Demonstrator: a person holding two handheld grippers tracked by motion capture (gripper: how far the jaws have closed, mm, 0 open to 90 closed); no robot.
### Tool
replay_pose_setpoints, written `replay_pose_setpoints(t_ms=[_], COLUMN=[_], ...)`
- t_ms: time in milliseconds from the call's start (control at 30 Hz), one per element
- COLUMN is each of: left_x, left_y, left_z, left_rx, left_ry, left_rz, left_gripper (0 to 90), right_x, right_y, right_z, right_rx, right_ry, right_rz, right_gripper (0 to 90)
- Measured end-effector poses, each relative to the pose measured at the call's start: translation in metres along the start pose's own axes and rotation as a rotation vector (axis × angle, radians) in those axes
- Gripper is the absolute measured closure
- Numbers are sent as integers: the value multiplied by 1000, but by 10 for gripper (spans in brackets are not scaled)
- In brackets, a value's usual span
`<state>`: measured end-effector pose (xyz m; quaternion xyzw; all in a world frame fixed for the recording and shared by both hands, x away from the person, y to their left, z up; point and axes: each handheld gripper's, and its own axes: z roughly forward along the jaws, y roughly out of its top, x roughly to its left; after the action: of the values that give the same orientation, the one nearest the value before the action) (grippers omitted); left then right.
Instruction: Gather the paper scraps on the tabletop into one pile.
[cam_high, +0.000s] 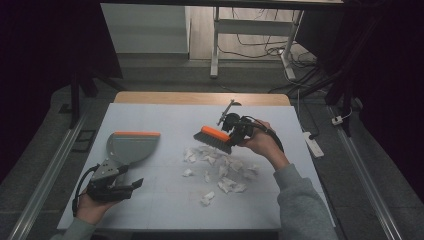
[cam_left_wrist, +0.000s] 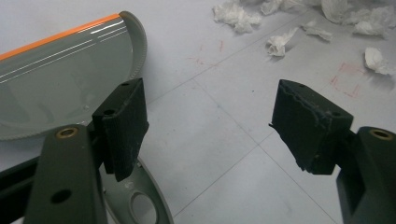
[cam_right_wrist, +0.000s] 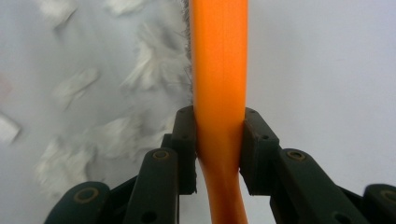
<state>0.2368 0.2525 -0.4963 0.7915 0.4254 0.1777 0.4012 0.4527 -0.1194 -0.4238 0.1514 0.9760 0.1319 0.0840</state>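
One grey dustpan (cam_high: 131, 146) lies empty; left gripper (cam_left_wrist: 210, 121) gapes beside it, right gripper (cam_right_wrist: 218, 140) clamps the brush (cam_right_wrist: 218, 70)

Left gripper (cam_high: 131, 185): near-left, level, jaws parted, gripping nothing | Right gripper (cam_high: 231, 134): centre-far, jaws clamped on held handle, pointing left | Right forearm: reaches in from near-right, sleeve grey

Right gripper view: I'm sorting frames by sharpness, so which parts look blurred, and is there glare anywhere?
Right gripper view: the paper scraps are smeared, the brush and jaws sharper. Left gripper view: white glare streaks on the dustpan, the scraps crisp. High view: dim surroundings, evenly lit table.
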Motion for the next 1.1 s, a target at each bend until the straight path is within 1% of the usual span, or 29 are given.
replay_pose_setpoints(t_ms=[100, 167, 233, 367, 433, 533, 600, 633, 667, 700, 733, 800, 833, 900, 933, 1000, 1033, 1067, 1100], left_x=[0, 1, 2, 2, 2, 2, 3, 3, 3, 3, 4, 5, 5, 5, 4, 4, 3, 3, 3], left_y=[0, -1, -1, -1, -1, -1, -1, -1, -2, -2, -2, -3, -3, -3, -3, -2, -2, -2, -2], left_z=[0, 0, 1, 1, 1, 1, 0, 0, 0, 0, 0, 0, 0, -1, -1, -2, -2, -1, -1], left_rx=[0, 1, 3, 1, 1, 1, 0, 1, 0, -1, -2, -2, -2, -2, -3, -6, -6, -4, -4], left_ry=[0, 0, -2, -3, -3, -2, -2, -2, -3, -2, -3, -4, -5, -4, -4, -2, -1, -2, -2], left_rz=[0, -1, -4, -5, -6, -6, -5, -4, -4, -5, -7, -10, -10, -9, -9, -8, -8, -8, -7], left_gripper=[279, 279, 279, 279, 279, 279, 279, 279, 279, 279, 279, 279, 279, 279, 280, 279, 279, 279, 279], right_x=[-10, -16, -20, -24, -26, -30, -33, -33, -31, -30, -26, -13, -6, 8, 14, 25, 30, 34, 36], right_y=[-1, -1, 0, 6, 12, 23, 30, 33, 35, 37, 39, 41, 42, 41, 40, 34, 31, 29, 27], right_z=[-2, 1, 5, 15, 20, 28, 35, 38, 40, 40, 41, 40, 40, 37, 35, 32, 30, 27, 25], right_rx=[-45, -58, -64, -48, -34, -8, 16, 30, 46, 39, 46, 77, 93, 124, 137, 138, 132, 153, 148], right_ry=[-26, -28, -31, -44, -55, -81, -75, -67, -62, -47, -31, -24, -34, -27, -18, 18, 28, 20, 18], right_rz=[54, 67, 65, 75, 59, 56, 52, 35, 28, 8, -8, -59, -94, -138, -146, -176, -188, -195, -204], right_gripper=[700, 700, 700, 700, 700, 700, 700, 701, 701, 701, 701, 702, 702, 703, 703, 702, 702, 702, 702])
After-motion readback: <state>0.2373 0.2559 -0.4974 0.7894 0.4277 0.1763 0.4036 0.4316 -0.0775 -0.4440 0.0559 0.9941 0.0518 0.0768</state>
